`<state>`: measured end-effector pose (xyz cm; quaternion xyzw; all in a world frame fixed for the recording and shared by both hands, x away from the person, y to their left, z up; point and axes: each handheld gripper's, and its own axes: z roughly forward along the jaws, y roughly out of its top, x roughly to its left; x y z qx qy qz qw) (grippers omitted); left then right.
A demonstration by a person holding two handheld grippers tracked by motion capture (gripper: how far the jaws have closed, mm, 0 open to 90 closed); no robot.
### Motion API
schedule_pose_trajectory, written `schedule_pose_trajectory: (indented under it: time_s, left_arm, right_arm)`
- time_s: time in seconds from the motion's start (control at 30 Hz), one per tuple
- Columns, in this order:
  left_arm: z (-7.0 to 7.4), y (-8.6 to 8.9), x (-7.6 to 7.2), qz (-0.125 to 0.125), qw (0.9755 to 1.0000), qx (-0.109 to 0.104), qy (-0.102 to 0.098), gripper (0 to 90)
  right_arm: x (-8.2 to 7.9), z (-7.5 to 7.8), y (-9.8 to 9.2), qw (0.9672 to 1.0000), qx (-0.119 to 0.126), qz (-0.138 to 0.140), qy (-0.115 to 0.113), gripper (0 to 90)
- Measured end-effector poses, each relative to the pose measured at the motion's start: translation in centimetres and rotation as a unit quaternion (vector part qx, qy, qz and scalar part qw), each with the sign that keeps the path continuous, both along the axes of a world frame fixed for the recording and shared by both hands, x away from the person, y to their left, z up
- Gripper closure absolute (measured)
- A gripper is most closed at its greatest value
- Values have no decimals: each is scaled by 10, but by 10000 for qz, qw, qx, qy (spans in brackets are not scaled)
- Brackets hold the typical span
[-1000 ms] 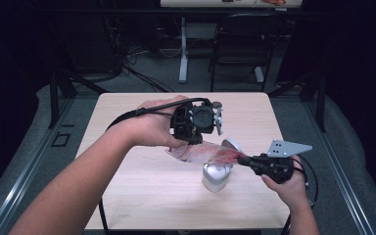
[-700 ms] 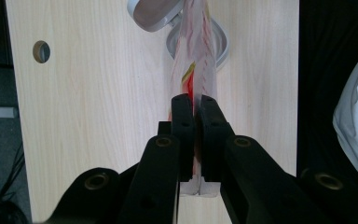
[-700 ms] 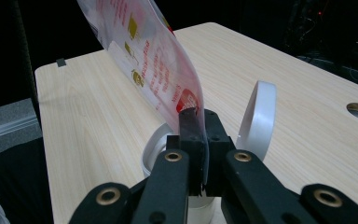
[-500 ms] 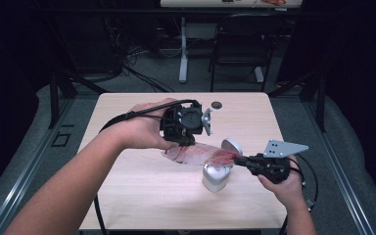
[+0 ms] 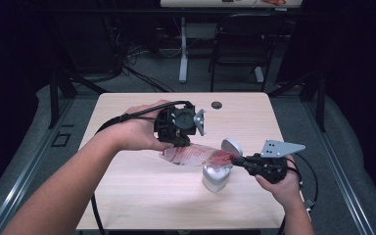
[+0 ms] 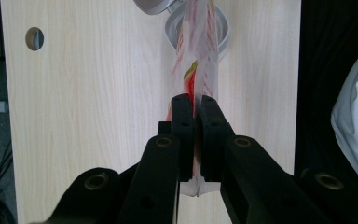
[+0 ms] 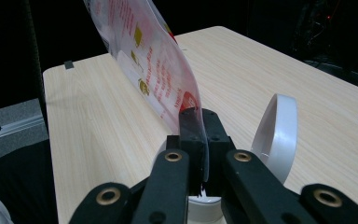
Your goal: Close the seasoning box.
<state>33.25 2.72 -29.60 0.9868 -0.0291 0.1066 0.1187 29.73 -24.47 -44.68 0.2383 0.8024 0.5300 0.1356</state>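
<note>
A clear plastic bag (image 5: 196, 155) with red print is stretched between my two grippers above the pale wooden table (image 5: 142, 200). My left gripper (image 5: 176, 143) is shut on the bag's left end (image 6: 193, 88). My right gripper (image 5: 236, 160) is shut on the other end (image 7: 168, 88), which hangs over a small white container (image 5: 215, 178) with its round hinged lid (image 5: 232, 145) flipped up. In the left gripper view the container (image 6: 221, 35) lies beyond the bag. In the right gripper view the lid (image 7: 275, 133) stands just right of the jaws.
A round cable hole (image 5: 217, 105) sits near the table's far edge. Beyond the table stand a dark chair (image 5: 237, 54) and a white desk leg (image 5: 183, 49). Cables trail from both grippers toward the near edge.
My left hand has carried its end of the bag leftward and a little down, stretching the bag flatter. The right hand has stayed put over the container.
</note>
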Motion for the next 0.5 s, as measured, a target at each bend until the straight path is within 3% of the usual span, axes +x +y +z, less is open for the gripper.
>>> schedule_pose_trajectory:
  time_s: [0.5]
  left_arm:
    - [-9, 9, 2, 79, 9999, -40, 62, 863]
  right_arm:
    - [-1, 1, 2, 10000, 36, 28, -22, 899]
